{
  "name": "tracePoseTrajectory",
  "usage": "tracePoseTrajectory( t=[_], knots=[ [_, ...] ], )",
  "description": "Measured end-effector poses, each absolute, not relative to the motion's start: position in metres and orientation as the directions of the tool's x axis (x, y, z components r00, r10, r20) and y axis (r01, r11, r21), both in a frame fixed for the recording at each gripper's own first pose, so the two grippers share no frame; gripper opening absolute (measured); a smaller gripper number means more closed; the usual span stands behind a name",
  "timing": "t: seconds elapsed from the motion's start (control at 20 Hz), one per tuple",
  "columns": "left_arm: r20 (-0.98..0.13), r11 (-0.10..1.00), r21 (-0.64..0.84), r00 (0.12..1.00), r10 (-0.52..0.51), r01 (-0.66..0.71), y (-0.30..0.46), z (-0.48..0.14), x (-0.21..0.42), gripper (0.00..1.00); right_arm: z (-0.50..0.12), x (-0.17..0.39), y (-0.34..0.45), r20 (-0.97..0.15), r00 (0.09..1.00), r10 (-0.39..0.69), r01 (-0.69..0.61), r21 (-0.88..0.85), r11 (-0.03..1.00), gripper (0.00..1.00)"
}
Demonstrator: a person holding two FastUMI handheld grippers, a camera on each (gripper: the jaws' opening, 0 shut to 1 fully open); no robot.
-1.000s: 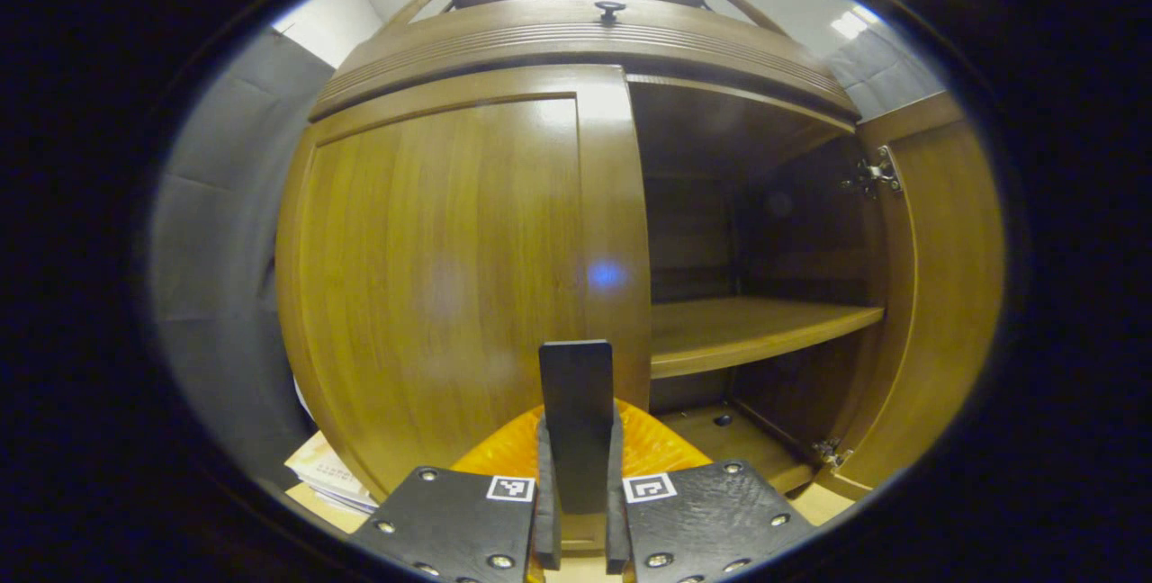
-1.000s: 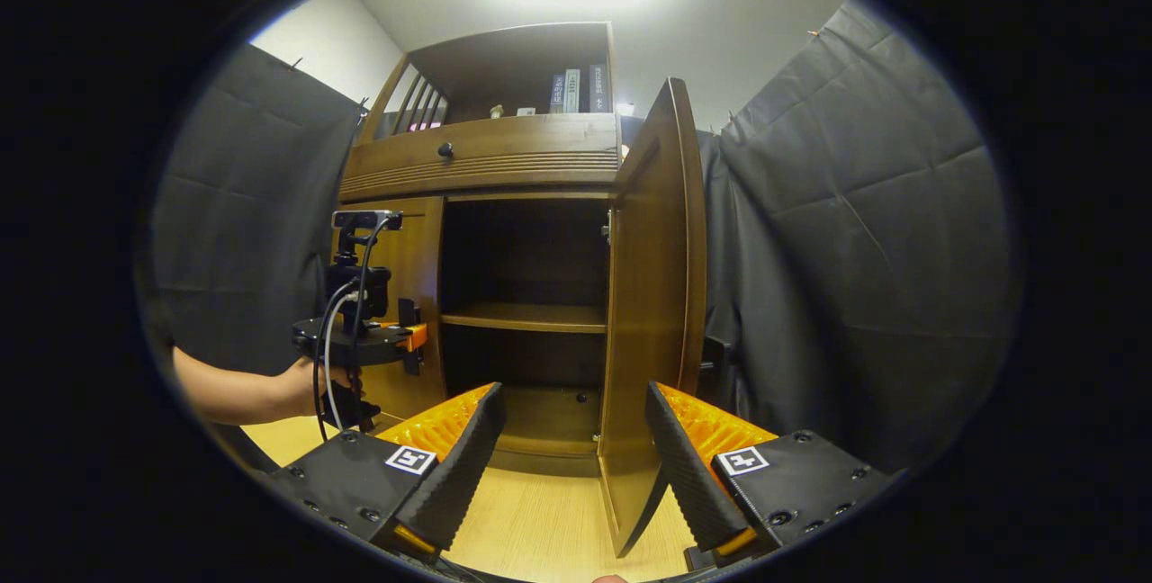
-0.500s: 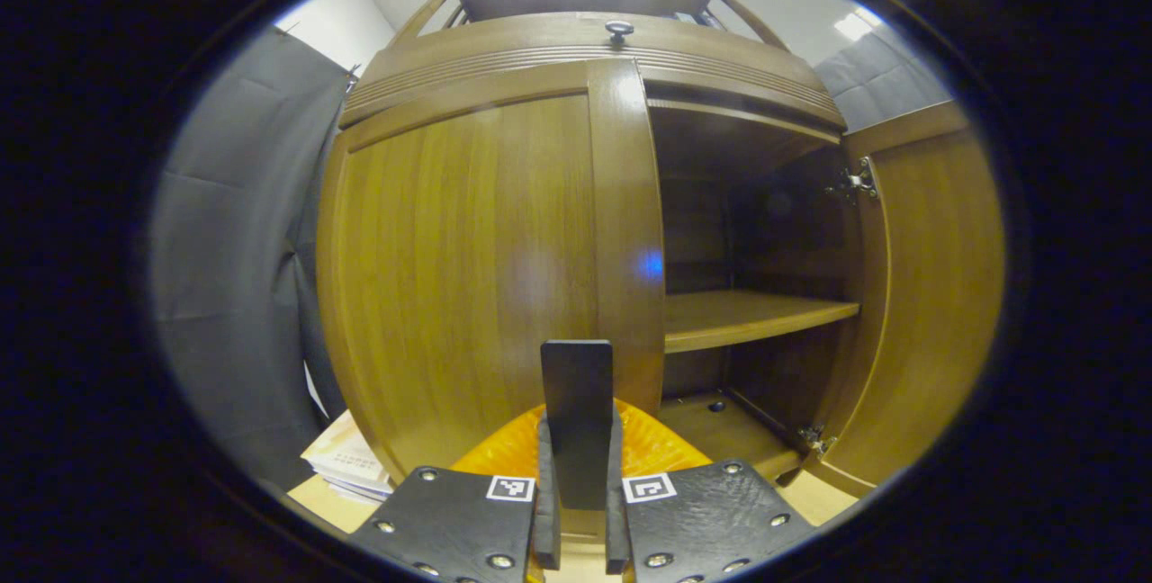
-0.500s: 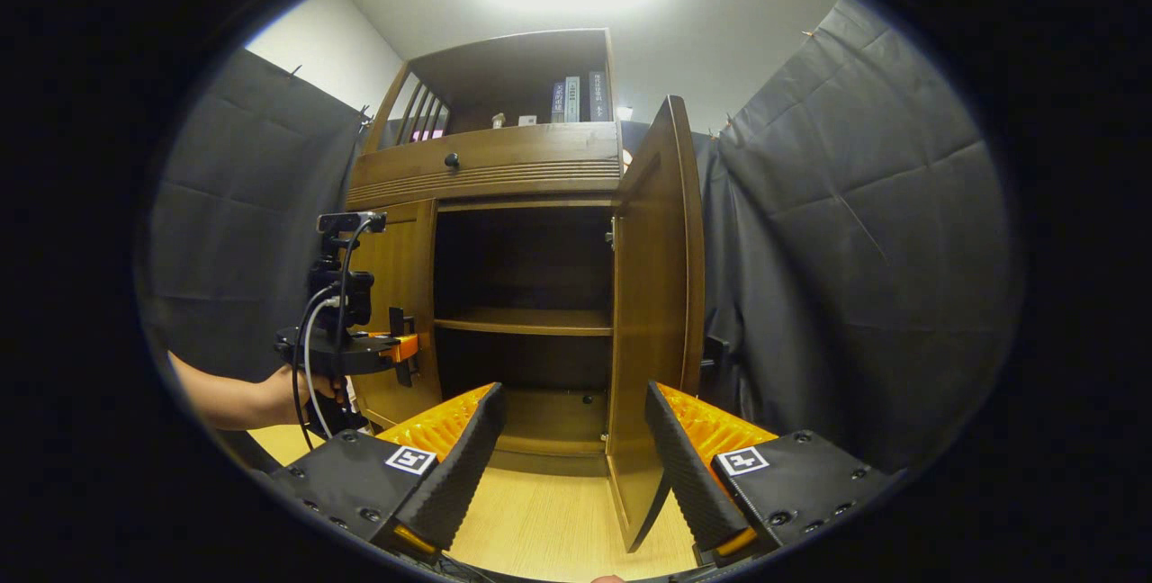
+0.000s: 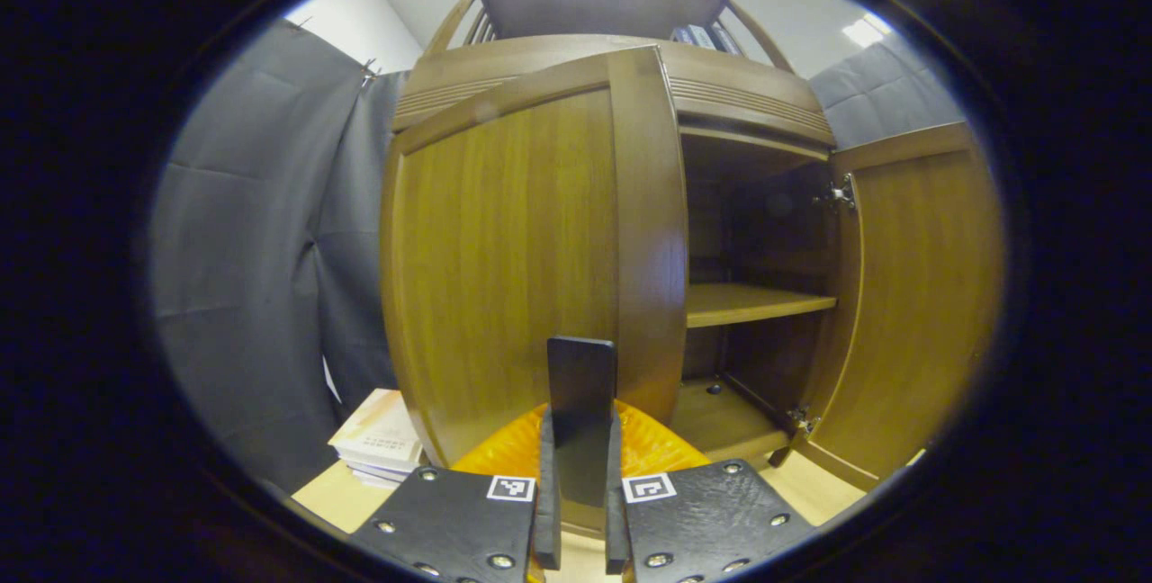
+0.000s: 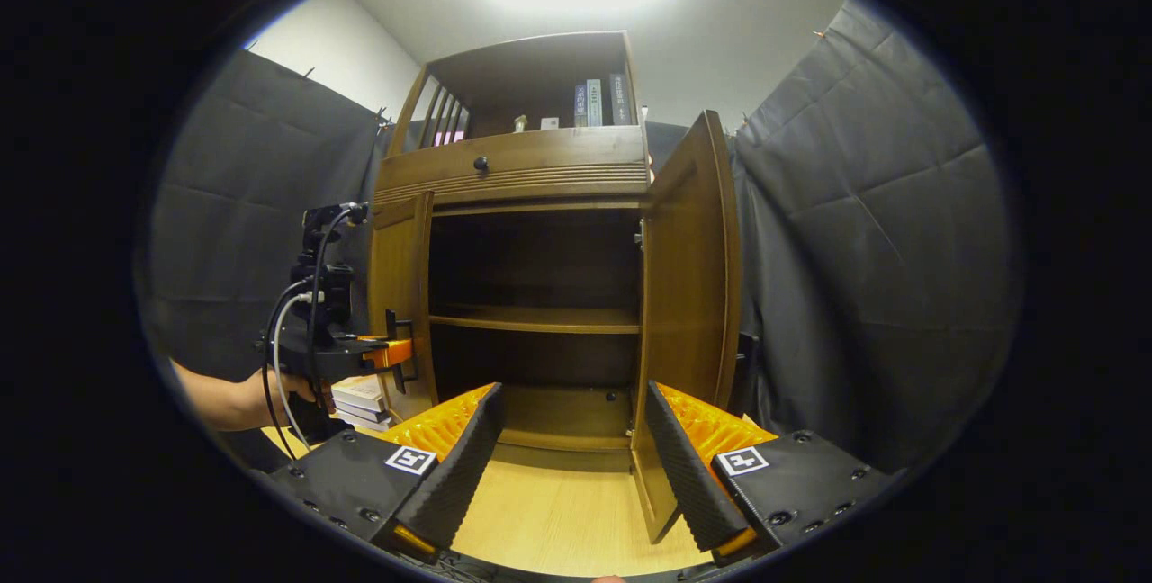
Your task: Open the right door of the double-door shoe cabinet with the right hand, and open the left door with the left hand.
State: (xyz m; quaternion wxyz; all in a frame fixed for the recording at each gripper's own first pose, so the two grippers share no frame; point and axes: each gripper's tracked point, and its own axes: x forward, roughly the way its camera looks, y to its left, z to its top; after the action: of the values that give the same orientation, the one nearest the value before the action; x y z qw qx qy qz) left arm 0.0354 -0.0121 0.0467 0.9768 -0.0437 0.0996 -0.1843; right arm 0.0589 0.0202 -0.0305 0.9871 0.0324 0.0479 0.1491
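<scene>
Right gripper view: 2 doors [image 6: 688, 295] ajar, 1 shelf [image 6: 540, 320]; right gripper [image 6: 574, 439] apart, left gripper [image 5: 579, 475] clamps a dark handle [image 5: 580, 394].

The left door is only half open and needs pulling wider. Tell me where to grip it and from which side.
Grip the dark flat handle standing upright near the free edge of the left door, coming straight from the front with one of the fingers on each flat face. That edge lies farthest from the hinges, so it probably swings easiest. The left gripper is clamped there this way.
</scene>
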Motion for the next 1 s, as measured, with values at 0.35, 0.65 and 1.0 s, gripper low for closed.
tracePoseTrajectory(
  t=[0.35, 0.65, 1.0],
  knots=[
    [-0.17, 0.928, -0.128, 0.914, -0.369, 0.35, -0.012, 0.043, 0.035, 0.23, -0.028, 0.046, 0.046, -0.095, 0.934, 0.346, -0.341, 0.065, 0.938, 0.98],
    [-0.166, 0.933, -0.138, 0.921, -0.352, 0.332, -0.01, 0.042, 0.035, 0.21, -0.024, 0.032, 0.061, -0.099, 0.92, 0.378, -0.376, 0.043, 0.926, 0.97],
    [-0.171, 0.935, -0.146, 0.922, -0.347, 0.324, -0.007, 0.043, 0.035, 0.18, -0.018, 0.022, 0.079, -0.091, 0.908, 0.409, -0.406, 0.047, 0.913, 0.97]
  ],
)
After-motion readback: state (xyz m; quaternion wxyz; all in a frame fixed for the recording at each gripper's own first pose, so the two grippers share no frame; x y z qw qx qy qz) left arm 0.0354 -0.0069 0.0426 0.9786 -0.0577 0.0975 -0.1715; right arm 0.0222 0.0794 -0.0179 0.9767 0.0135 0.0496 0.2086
